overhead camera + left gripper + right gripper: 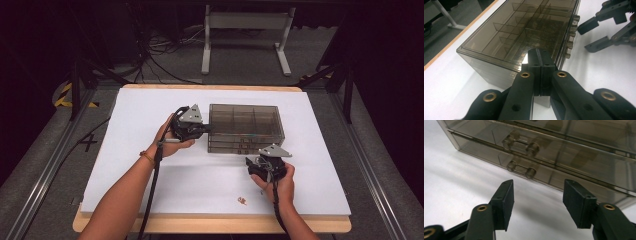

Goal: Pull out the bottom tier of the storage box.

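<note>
A smoky translucent drawer box [245, 127] with divided compartments stands on the white table top [150, 115]. My left gripper [202, 129] is shut, its tips resting against the box's left end near the top edge; in the left gripper view the closed jaws [539, 53] meet the box [524, 32] wall. My right gripper [256, 160] stands open just in front of the box's drawer side. In the right gripper view its open jaws [537, 192] face two stacked drawer handles, the upper [520, 143] and the lower [521, 169], with nothing between them. The right gripper [584, 37] also appears in the left gripper view.
A small brownish scrap [243, 201] lies near the table's front edge, left of the right hand. Behind the table stand white desk legs [206, 45] and loose cables [160, 50] on the floor. Metal frame rails [370, 165] run along both sides.
</note>
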`<state>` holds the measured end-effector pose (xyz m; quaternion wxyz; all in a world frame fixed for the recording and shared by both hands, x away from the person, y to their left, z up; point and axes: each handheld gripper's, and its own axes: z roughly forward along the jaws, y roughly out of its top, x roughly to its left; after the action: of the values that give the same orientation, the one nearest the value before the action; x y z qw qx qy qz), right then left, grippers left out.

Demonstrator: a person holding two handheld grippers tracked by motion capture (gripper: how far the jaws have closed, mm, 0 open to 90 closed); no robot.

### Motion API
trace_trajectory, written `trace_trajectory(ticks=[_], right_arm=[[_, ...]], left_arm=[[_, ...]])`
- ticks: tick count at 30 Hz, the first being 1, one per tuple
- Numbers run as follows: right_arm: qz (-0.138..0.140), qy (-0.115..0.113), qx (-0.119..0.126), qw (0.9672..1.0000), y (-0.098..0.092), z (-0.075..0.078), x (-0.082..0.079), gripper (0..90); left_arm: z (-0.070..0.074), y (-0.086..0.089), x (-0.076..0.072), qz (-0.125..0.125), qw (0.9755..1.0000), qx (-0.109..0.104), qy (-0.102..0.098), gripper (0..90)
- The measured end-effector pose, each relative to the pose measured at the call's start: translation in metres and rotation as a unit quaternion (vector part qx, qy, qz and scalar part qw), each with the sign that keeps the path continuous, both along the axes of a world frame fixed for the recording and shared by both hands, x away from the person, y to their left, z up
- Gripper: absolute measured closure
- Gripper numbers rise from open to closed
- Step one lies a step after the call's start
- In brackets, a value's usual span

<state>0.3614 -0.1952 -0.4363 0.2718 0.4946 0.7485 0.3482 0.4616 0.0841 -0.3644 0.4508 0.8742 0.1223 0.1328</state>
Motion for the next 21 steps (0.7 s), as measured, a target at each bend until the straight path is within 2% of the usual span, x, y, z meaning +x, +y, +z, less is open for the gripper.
trace_trajectory(ticks=[3,8,14,15,17,21], right_arm=[[-0.012,0.001,0.004,0.9999,0.011,-0.003,0.004,46.2],[-0.028,0.003,-0.005,0.9996,0.024,-0.007,0.01,47.4],[-0.033,0.01,-0.011,0.9993,0.037,-0.012,0.012,49.3],[-0.042,0.007,-0.012,0.999,0.039,-0.013,0.012,50.6],[-0.054,0.007,-0.003,0.9985,0.038,-0.013,0.012,54.9],[-0.07,0.01,0.0,0.9975,0.041,-0.013,0.013,51.8]], left_arm=[[-0.001,0.0,0.0,0.0,1.0,-0.005,0.003,90.0],[0.0,0.0,0.0,-0.001,1.0,0.0,-0.002,90.0],[0.0,-0.001,-0.001,0.001,1.0,0.004,-0.005,90.0],[0.001,-0.002,-0.002,0.002,1.0,0.006,-0.006,90.0],[0.001,-0.003,-0.002,0.002,0.9999,0.007,-0.008,90.0],[0.001,-0.004,-0.003,0.006,0.9998,0.01,-0.013,90.0]])
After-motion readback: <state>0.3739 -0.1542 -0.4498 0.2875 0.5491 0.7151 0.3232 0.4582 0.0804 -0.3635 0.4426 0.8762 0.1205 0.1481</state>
